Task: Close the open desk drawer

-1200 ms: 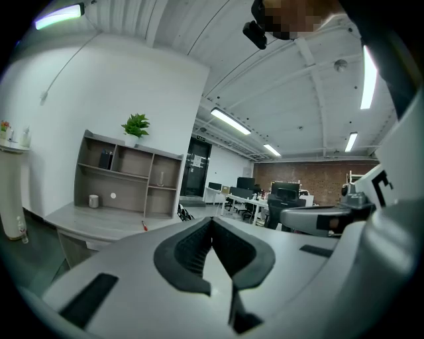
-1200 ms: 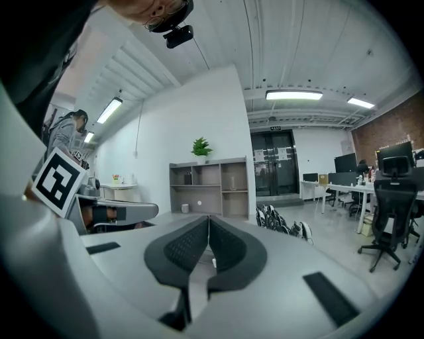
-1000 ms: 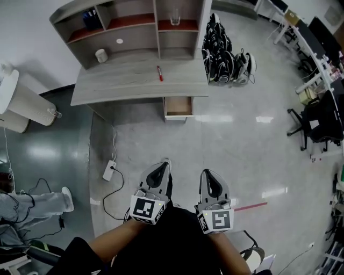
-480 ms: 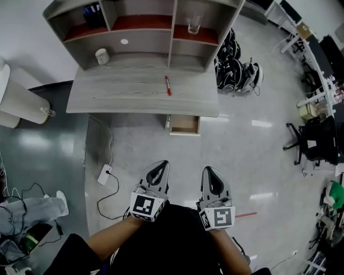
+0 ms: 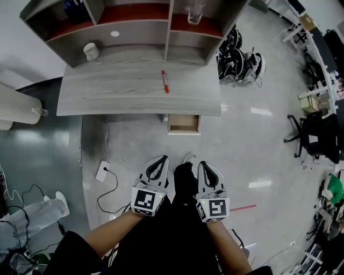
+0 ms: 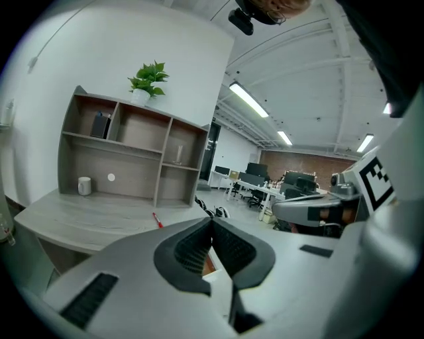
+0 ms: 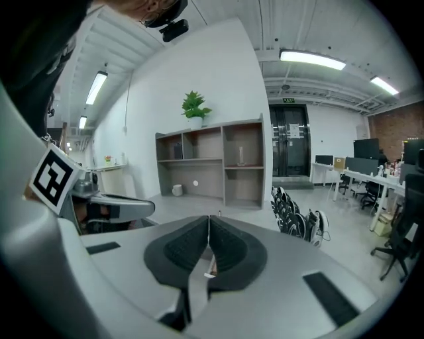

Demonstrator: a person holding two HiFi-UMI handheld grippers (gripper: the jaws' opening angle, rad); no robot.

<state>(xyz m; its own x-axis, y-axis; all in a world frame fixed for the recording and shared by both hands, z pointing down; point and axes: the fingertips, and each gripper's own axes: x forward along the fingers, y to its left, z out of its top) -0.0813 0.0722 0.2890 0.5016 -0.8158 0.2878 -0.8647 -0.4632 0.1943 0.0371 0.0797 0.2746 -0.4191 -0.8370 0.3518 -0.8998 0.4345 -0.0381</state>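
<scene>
The drawer (image 5: pixel 183 124) stands open under the front edge of the tabletop (image 5: pixel 118 94), right of its middle, its brown inside showing. A red pen (image 5: pixel 165 81) lies on the tabletop just behind it. A white cup (image 5: pixel 90 51) stands far to the left, at the foot of the shelf unit (image 5: pixel 134 33), which holds a glass (image 5: pixel 194 12). Well short of the drawer, over the floor (image 5: pixel 236 139), the left gripper (image 5: pixel 160 160) and right gripper (image 5: pixel 205 165) point toward it side by side. The fingers (image 6: pixel 189 246) of each are pressed together, gripping nothing
</scene>
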